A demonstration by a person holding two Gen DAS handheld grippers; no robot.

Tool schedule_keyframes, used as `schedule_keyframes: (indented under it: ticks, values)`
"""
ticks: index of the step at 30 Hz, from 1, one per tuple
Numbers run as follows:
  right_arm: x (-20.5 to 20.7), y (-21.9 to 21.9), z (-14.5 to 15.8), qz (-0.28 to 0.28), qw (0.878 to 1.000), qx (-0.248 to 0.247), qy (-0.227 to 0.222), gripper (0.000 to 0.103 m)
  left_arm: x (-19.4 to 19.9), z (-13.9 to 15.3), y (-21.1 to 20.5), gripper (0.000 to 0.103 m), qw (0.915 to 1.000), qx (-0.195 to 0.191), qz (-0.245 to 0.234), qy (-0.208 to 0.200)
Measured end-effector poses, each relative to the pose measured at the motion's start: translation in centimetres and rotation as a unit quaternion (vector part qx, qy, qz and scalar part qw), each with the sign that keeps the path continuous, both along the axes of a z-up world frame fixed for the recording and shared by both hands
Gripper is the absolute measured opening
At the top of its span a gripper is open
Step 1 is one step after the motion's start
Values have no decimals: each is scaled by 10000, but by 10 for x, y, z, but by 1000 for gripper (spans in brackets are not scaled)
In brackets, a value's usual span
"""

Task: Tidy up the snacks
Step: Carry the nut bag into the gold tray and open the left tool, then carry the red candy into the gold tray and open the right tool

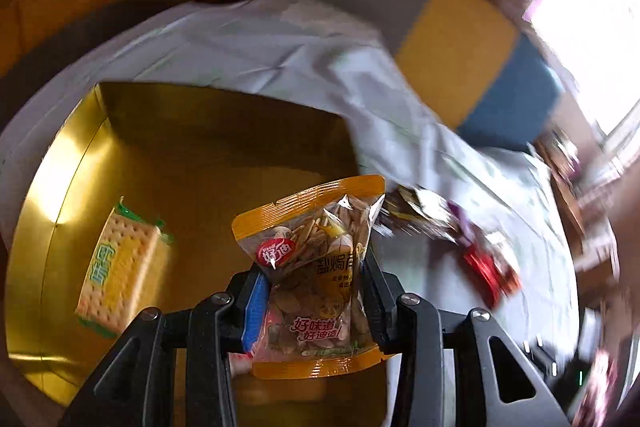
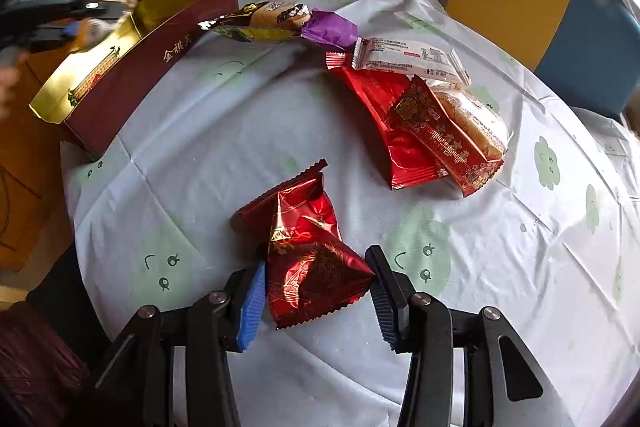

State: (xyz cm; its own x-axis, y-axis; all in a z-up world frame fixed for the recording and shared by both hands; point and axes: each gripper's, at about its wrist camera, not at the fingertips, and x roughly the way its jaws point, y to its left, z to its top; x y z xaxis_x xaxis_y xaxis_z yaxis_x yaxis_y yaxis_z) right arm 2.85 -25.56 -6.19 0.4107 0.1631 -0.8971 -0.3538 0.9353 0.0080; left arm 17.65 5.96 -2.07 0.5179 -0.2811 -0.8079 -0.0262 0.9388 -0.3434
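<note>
Your left gripper pinches an orange-edged seed packet between its pads, held over the gold-lined box — a yellow cracker pack already lies inside. Your right gripper is down at the table with a crumpled red foil packet between its jaws, which are narrowing; the blue pad touches the foil, the dark one sits right at its tip. Further out on the pale cloth lie more snacks — red wrappers, a white one, a purple one.
</note>
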Motion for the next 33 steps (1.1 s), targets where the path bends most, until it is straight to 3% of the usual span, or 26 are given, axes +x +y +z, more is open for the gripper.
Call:
schedule_keyframes:
  ticks: [8, 10, 12, 16, 19, 24, 33]
  values:
    - [0, -2, -1, -40, 10000, 5, -23, 51, 48, -27, -4, 48, 9986, -151, 248, 453]
    - [-1, -3, -1, -54, 10000, 8, -28, 51, 49, -27, -3, 63, 9984, -213, 326, 407]
    - [-1, -3, -1, -68, 10000, 23, -33, 53, 47, -26, -2, 71, 9985, -217, 363, 359]
    - [0, -3, 0, -97, 9999, 54, -54, 54, 33, -17, 0, 70, 9991, -68, 344, 238]
    - [1, -5, 1, -147, 9998, 148, -59, 56, 6, -3, -3, 70, 9994, 233, 232, -80]
    - [4, -11, 7, -303, 9989, 308, -192, 73, -47, 14, -16, 70, 9960, 633, -171, -602]
    - [9, 3, 7, -18, 9997, 115, -229, 74, -111, 10, -44, 70, 9896, 792, -893, -808]
